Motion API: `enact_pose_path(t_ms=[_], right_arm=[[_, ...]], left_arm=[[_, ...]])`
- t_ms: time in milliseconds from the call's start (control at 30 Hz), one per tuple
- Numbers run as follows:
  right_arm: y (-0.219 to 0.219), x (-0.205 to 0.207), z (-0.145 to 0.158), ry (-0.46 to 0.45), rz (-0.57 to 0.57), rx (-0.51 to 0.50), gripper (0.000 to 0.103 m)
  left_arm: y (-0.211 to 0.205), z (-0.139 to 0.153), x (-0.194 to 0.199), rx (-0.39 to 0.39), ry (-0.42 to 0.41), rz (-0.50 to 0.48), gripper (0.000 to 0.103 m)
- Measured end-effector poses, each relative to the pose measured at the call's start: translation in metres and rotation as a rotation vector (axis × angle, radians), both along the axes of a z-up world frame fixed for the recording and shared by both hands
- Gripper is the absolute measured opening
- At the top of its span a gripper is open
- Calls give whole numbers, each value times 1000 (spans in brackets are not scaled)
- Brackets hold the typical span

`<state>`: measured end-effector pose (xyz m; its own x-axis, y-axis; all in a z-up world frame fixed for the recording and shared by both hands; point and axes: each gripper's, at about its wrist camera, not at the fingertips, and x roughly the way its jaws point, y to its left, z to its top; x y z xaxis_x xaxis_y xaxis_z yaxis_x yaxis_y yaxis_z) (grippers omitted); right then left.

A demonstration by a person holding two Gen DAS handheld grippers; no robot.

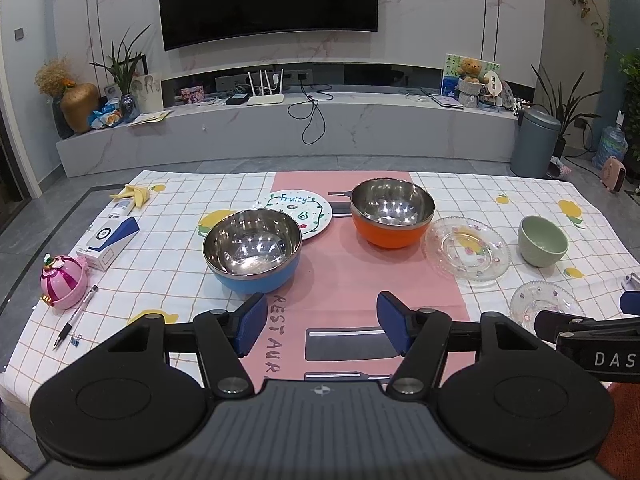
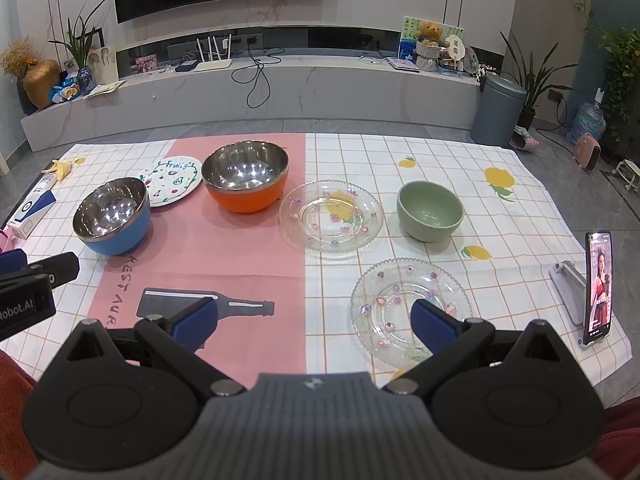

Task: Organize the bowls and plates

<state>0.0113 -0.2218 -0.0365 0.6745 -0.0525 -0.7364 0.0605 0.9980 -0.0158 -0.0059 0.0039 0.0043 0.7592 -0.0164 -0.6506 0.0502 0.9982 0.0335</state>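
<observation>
Left wrist view: the left claw (image 1: 322,322) hangs wide apart above the counter (image 1: 168,264), with nothing between its blue pads. The counter is covered by a checked cloth with lemon prints and a pink runner down the middle.

Just beyond the claw sits a blue bowl (image 1: 253,250) with a shiny steel inside; it is empty. Behind it, partly hidden by its rim, lies a white painted plate (image 1: 310,210) with the word "Fruity" on it. To the right, on the pink runner, stands an orange bowl (image 1: 392,212), also steel inside and empty. Just beside that is a clear glass plate (image 1: 467,250) with small flowers, holding nothing. Further right is a small green bowl (image 1: 543,241), empty. A second glass plate (image 1: 544,304) lies nearer, partly hidden by the right claw's arm.

At the left edge are a pink round toy (image 1: 63,282), a pen (image 1: 76,316), a white and blue box (image 1: 109,242) and a banana peel (image 1: 134,195).

In the right wrist view, the right claw (image 2: 314,320) is also spread wide and holds nothing; its right pad hangs over the nearer glass plate (image 2: 400,300). A phone (image 2: 598,288) stands upright on a stand at the right edge.
</observation>
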Motion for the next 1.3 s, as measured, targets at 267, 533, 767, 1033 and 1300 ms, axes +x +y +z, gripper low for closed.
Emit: enact_pose_path(t_ms=[267, 533, 767, 1033, 1300], right_arm=[[-1, -1, 0, 3, 2, -4, 100], [1, 0, 0, 7, 4, -9, 100], [3, 0, 0, 10, 8, -14, 100], [6, 3, -3, 16, 19, -17, 100], [4, 10, -8, -61, 20, 10, 100]], left_arm=[[0, 0, 0, 0, 1, -3, 75], [-2, 1, -1, -5, 0, -9, 75], [-2, 1, -1, -6, 0, -9, 75], [-3, -3, 1, -25, 5, -15, 74], [6, -13, 19, -114, 23, -34, 63]])
